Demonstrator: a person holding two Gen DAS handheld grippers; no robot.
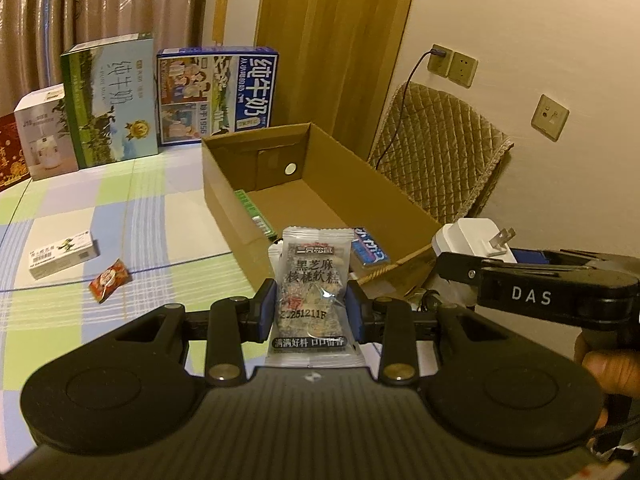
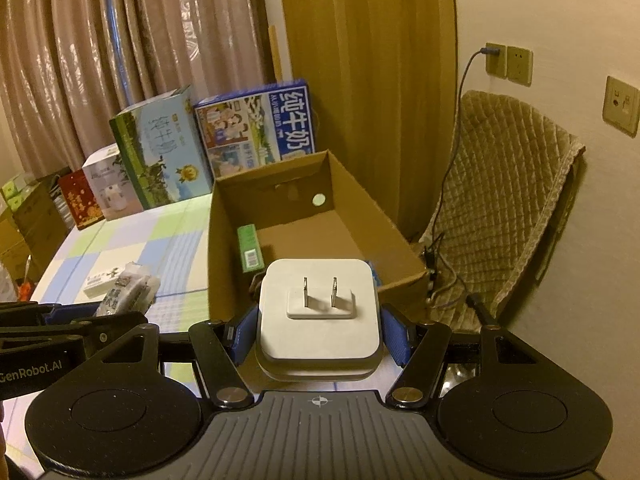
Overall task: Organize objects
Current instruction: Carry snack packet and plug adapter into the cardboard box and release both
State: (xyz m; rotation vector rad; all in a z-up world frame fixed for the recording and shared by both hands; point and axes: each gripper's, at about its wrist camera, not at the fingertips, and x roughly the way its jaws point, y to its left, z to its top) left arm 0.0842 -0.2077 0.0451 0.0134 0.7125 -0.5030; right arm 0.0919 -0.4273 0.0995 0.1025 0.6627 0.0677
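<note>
Brown cardboard makes up the open box (image 1: 320, 184) that sits on the checked surface (image 1: 120, 216). The left claw (image 1: 311, 312) is squeezed tight on a clear snack packet (image 1: 314, 292) and holds it up just in front of the box's near end. The right claw (image 2: 319, 332) is clamped on a white plug adapter (image 2: 319, 312), with its two metal prongs facing the camera, also just short of the box. Inside the box a green pack (image 2: 250, 250) lies along the left wall, and a small blue pack (image 1: 370, 250) lies near the front. On the surface left of the box are a small white box (image 1: 62, 254) and a red candy (image 1: 110, 280), close together.
</note>
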